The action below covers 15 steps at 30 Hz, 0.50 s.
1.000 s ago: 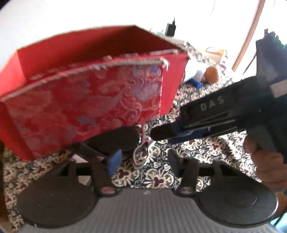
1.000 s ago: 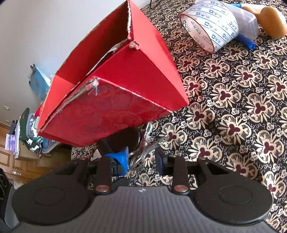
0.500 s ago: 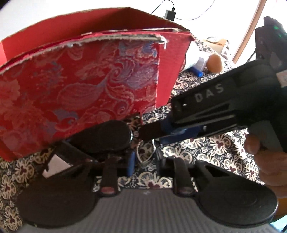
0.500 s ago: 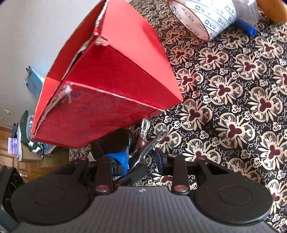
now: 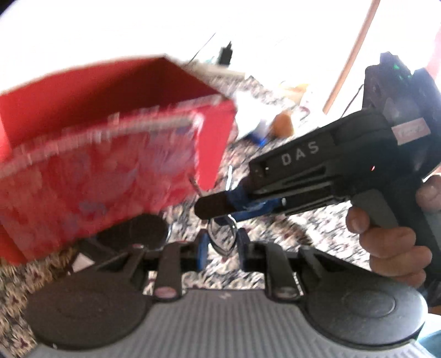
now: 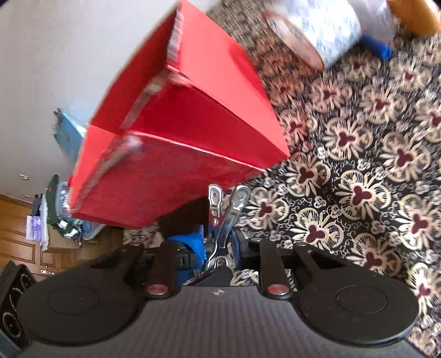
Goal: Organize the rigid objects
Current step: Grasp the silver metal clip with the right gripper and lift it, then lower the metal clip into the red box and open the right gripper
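Note:
A small metal clip [image 5: 222, 239] with two long arms [image 6: 227, 217] lies just in front of an open red box [image 5: 110, 176] on the patterned cloth. My left gripper [image 5: 222, 246] is shut on the clip's rounded loop, a blue pad on either side. Coming in from the right, my right gripper [image 5: 217, 205] is held in a person's hand [image 5: 391, 247]. In its own view the right gripper [image 6: 217, 243] is shut on the clip's arms, which stick up past the pads toward the red box [image 6: 179, 132]. Both views are blurred.
A black round object [image 5: 135, 234] lies half under the box's near corner. Farther back on the flowered cloth [image 6: 358, 192] lie a white printed roll [image 6: 311, 30], a blue piece [image 6: 377, 46] and an orange-brown object [image 6: 416, 16]. Furniture and clutter stand beyond the cloth's left edge.
The left jaws have closed onto the clip's loop, then the right jaws onto its arms. The clip's arms now point more upright. Both views have shifted and blurred.

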Tool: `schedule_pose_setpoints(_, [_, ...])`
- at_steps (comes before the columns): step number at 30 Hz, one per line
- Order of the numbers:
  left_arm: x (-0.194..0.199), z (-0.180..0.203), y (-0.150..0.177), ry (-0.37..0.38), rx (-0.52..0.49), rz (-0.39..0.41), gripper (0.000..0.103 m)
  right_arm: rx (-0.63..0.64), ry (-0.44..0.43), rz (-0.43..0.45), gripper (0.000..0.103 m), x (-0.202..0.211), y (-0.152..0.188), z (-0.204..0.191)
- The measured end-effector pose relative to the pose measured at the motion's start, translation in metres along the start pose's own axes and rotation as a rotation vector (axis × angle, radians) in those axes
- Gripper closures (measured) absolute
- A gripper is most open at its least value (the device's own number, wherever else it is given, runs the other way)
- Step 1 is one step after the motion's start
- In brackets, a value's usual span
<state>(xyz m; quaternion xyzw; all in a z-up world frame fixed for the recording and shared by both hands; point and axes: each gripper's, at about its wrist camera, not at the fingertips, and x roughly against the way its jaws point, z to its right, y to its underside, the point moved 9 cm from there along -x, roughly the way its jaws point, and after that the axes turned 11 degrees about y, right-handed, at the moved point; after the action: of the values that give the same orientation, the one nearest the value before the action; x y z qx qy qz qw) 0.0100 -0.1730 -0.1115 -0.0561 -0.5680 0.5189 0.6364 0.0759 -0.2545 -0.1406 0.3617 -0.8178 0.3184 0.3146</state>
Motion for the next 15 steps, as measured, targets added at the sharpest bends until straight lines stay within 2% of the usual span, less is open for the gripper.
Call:
schedule_pose_setpoints(5, [0.049,0.01,-0.047,0.028,-0.051,0.14,0.085,0.101,-0.048,0.141,0.103,0.057,-0.02,-0.038])
schedule_pose_setpoints(9, [0.081,-0.008,-0.085,-0.009,-0.063,0.23,0.085,0.189,-0.117,0.222,0.103,0.08,-0.06,-0.08])
schedule_pose_setpoints(12, [0.091,-0.04,-0.099,-0.065,-0.027,0.249,0.085,0.261,-0.156,0.224,0.103,0.069,-0.088,-0.109])
schedule_pose_setpoints(15, [0.094,-0.085,-0.094,-0.112,0.057,0.226,0.084,0.295,-0.167,0.151,0.103,0.034,-0.108,-0.13])
